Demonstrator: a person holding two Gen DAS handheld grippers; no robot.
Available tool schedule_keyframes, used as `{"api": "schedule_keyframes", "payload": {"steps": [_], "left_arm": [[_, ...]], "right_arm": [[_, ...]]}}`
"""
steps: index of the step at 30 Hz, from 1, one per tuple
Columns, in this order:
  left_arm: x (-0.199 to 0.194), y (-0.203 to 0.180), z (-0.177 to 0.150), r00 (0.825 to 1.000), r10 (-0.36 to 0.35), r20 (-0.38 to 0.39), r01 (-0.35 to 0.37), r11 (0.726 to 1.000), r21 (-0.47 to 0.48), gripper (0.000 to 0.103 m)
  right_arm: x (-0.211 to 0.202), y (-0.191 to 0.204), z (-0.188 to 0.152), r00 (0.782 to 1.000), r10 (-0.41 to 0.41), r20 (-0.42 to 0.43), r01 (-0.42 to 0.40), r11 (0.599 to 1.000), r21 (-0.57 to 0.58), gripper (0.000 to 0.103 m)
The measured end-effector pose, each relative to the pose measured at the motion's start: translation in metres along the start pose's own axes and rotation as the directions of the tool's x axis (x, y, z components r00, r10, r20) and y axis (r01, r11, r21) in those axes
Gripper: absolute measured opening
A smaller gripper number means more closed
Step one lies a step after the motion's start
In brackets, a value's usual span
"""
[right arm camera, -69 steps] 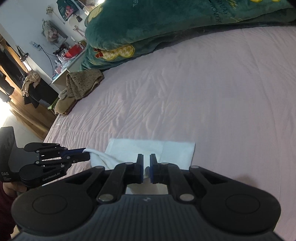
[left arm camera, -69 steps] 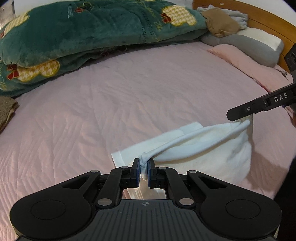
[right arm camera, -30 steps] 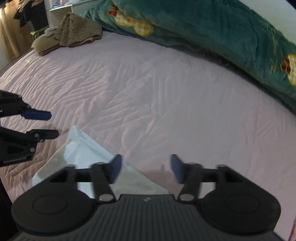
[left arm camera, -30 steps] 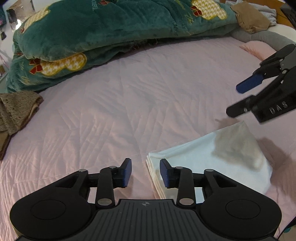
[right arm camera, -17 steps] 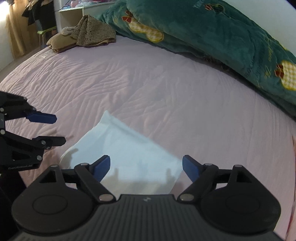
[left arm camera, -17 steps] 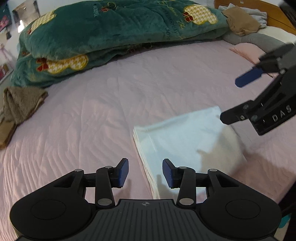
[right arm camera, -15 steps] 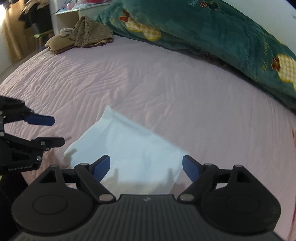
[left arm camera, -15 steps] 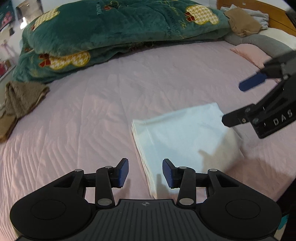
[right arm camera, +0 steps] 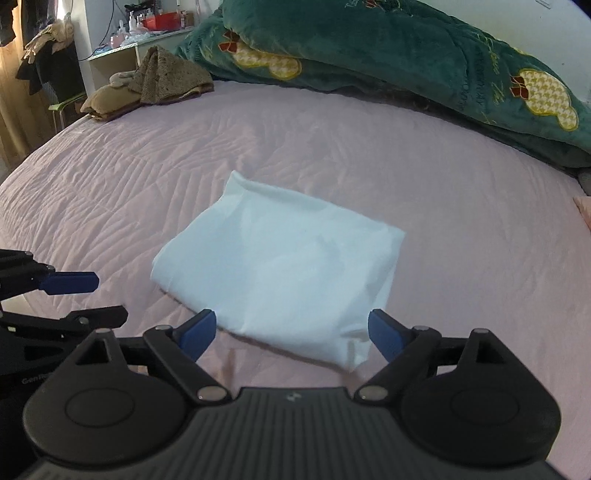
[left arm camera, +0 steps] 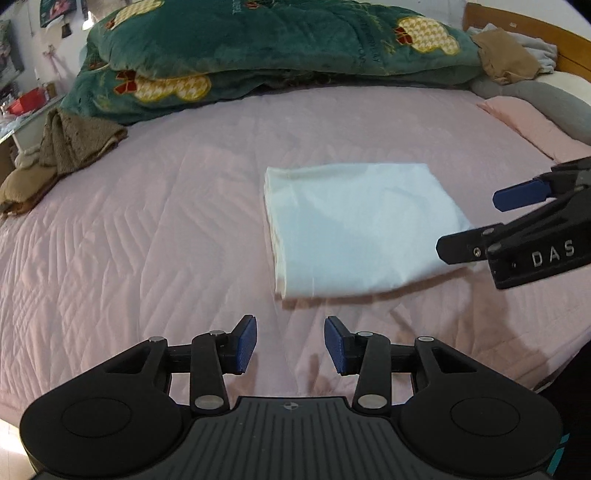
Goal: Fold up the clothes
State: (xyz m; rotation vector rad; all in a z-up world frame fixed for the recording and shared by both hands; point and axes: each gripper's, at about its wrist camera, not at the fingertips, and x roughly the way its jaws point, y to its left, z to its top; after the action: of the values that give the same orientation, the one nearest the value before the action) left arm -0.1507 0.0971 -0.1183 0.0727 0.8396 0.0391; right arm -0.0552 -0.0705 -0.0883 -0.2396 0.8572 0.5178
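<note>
A white cloth (left arm camera: 354,225) (right arm camera: 280,266) lies folded into a flat rectangle on the pink bed sheet (left arm camera: 147,229). My left gripper (left arm camera: 290,345) is open, a short way in front of the cloth's near edge, holding nothing. My right gripper (right arm camera: 291,330) is open wide just above the cloth's near corner, with nothing between its fingers. In the left wrist view the right gripper (left arm camera: 476,218) comes in from the right, beside the cloth's right edge. In the right wrist view the left gripper (right arm camera: 99,297) sits at the lower left, apart from the cloth.
A thick green blanket (left arm camera: 258,48) (right arm camera: 406,62) is heaped along the far side of the bed. Brown clothes (left arm camera: 70,144) (right arm camera: 159,81) lie at the bed's far left corner. Pillows (left arm camera: 532,110) and a wooden headboard (left arm camera: 535,29) are at the right. A cluttered shelf (right arm camera: 147,29) stands beyond.
Both grippers let go of the cloth and opened. They have since drawn back, so the folded cloth now lies farther in front of each, flat on the sheet.
</note>
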Motion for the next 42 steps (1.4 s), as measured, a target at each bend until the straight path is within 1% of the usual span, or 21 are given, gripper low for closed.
{"api": "schedule_keyframes", "payload": {"steps": [4,8,9,11,14,15,18,20,22,25,28,31,36,40,42], "left_arm": [[0.009,0.003,0.007,0.999,0.01,0.046,-0.011,1.0,0.026,0.044],[0.025,0.001,0.033,0.995,-0.015,0.096,0.012,1.0,0.029,0.043],[0.032,0.0,0.039,0.995,-0.023,0.1,0.02,0.999,0.035,0.04],[0.051,-0.004,0.045,0.997,-0.017,0.079,0.013,0.999,0.05,0.04],[0.074,-0.002,0.04,1.0,-0.013,0.029,0.011,0.998,0.061,0.041],[0.079,-0.001,0.036,1.0,-0.009,0.016,0.007,0.998,0.066,0.043],[0.079,0.006,0.03,1.0,-0.02,0.013,0.019,0.998,0.057,0.046],[0.071,0.007,0.035,1.0,-0.015,0.024,0.014,0.998,0.061,0.045],[0.058,0.009,0.05,0.998,-0.02,0.059,0.016,0.998,0.065,0.044],[0.044,0.012,0.077,0.994,-0.021,0.112,0.014,0.998,0.069,0.044],[0.055,0.016,0.106,0.991,-0.018,0.131,0.009,0.998,0.069,0.044],[0.079,0.014,0.126,0.993,-0.019,0.116,0.01,0.997,0.076,0.044],[0.121,0.007,0.135,0.997,-0.034,0.067,0.027,0.995,0.096,0.044],[0.149,0.011,0.128,0.999,-0.035,0.013,0.034,0.996,0.079,0.044],[0.156,0.013,0.123,0.999,-0.034,-0.002,0.035,0.997,0.066,0.045]], "right_arm": [[0.011,0.003,0.0,0.999,0.007,0.034,-0.006,1.0,-0.024,0.09],[0.024,-0.003,0.008,0.999,0.013,0.044,-0.012,1.0,-0.009,0.09],[0.027,-0.004,0.01,0.999,0.014,0.047,-0.014,1.0,-0.01,0.09],[0.038,-0.004,0.012,1.0,0.01,0.021,-0.01,1.0,-0.023,0.09],[0.06,-0.01,0.004,0.999,0.008,-0.047,-0.01,0.999,-0.037,0.09],[0.065,-0.013,0.001,0.998,-0.001,-0.063,-0.001,0.999,-0.036,0.09],[0.069,-0.028,-0.006,0.996,-0.011,-0.088,0.011,1.0,0.0,0.09],[0.061,-0.03,-0.003,0.997,-0.01,-0.074,0.011,1.0,0.006,0.09],[0.051,-0.031,0.004,0.999,-0.033,-0.042,0.032,0.999,-0.018,0.09],[0.046,-0.037,0.018,0.999,-0.033,-0.007,0.033,0.999,-0.008,0.09],[0.059,-0.041,0.025,1.0,-0.022,-0.009,0.022,1.0,0.001,0.09],[0.072,-0.045,0.032,1.0,-0.01,-0.011,0.01,1.0,0.01,0.09],[0.093,-0.051,0.041,1.0,0.006,-0.019,-0.006,1.0,0.019,0.09],[0.107,-0.063,0.037,0.999,0.013,-0.051,-0.012,0.999,0.032,0.09],[0.111,-0.067,0.036,0.998,0.017,-0.06,-0.015,0.999,0.04,0.093]]}}
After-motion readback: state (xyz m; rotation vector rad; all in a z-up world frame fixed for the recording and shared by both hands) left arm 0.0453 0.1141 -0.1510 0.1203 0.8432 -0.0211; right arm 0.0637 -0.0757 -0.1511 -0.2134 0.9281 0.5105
